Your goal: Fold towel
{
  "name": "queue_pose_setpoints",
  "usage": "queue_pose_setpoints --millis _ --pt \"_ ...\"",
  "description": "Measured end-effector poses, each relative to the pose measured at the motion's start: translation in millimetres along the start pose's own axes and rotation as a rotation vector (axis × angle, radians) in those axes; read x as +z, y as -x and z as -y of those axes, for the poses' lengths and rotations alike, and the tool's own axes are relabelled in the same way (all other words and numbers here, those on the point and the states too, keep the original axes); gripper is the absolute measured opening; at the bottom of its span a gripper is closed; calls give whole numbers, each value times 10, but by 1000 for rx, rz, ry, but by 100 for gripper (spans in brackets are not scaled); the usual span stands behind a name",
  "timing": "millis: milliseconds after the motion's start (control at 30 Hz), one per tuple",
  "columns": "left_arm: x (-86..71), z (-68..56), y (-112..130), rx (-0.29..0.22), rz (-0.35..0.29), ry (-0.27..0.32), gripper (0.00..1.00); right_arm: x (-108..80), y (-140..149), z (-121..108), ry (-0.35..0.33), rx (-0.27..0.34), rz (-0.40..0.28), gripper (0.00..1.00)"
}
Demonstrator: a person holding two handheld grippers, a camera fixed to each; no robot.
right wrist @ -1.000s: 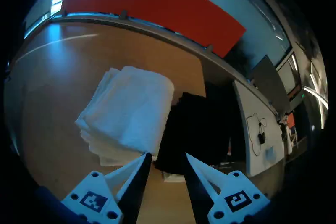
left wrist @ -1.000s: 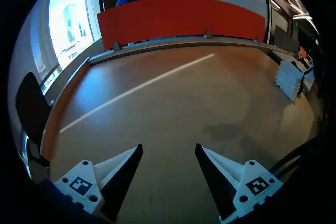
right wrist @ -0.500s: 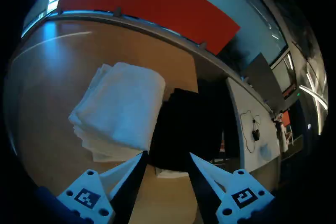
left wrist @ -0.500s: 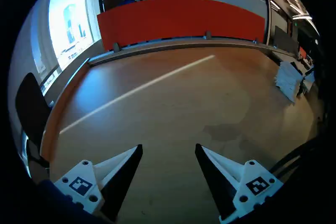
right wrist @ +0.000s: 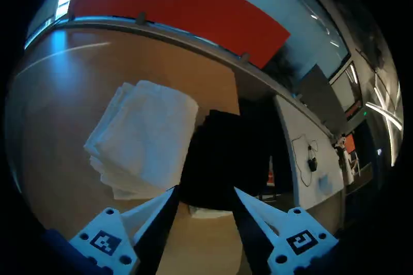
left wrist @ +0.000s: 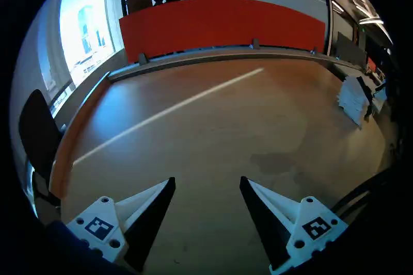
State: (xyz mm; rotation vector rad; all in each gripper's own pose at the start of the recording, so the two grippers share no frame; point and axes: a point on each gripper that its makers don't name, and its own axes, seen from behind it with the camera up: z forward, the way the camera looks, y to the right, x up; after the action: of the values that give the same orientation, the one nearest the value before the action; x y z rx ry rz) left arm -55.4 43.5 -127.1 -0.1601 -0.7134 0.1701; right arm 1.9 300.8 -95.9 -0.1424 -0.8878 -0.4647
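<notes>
Right gripper view: the fingers of my right gripper [right wrist: 205, 190] stand apart with nothing between them, a little wider than a second ago. The folded towel [right wrist: 142, 138] just beyond their tips, a neat white stack at the edge of the desk [right wrist: 57, 94], has slipped slightly leftward as I draw off. I judge the fold done and the towel released. In the left gripper view my left gripper [left wrist: 207, 179] is unchanged, fingers wide apart above the desk, the towel well off to the right before the red partition [left wrist: 222, 19].
</notes>
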Motion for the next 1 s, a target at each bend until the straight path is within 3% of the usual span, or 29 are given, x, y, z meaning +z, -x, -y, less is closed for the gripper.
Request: queue_pose_setpoints --millis 67,567,1000 --pt "-2 0 -3 0 -1 0 93 -8 -31 7 0 7 -11 100" --pt "-33 -20 -64 6 -18 4 92 -126 -230 65 -1 29 -84 100" --pt "-35 -46 -215 18 -46 7 93 -302 -698 352 -39 146 -271 100"
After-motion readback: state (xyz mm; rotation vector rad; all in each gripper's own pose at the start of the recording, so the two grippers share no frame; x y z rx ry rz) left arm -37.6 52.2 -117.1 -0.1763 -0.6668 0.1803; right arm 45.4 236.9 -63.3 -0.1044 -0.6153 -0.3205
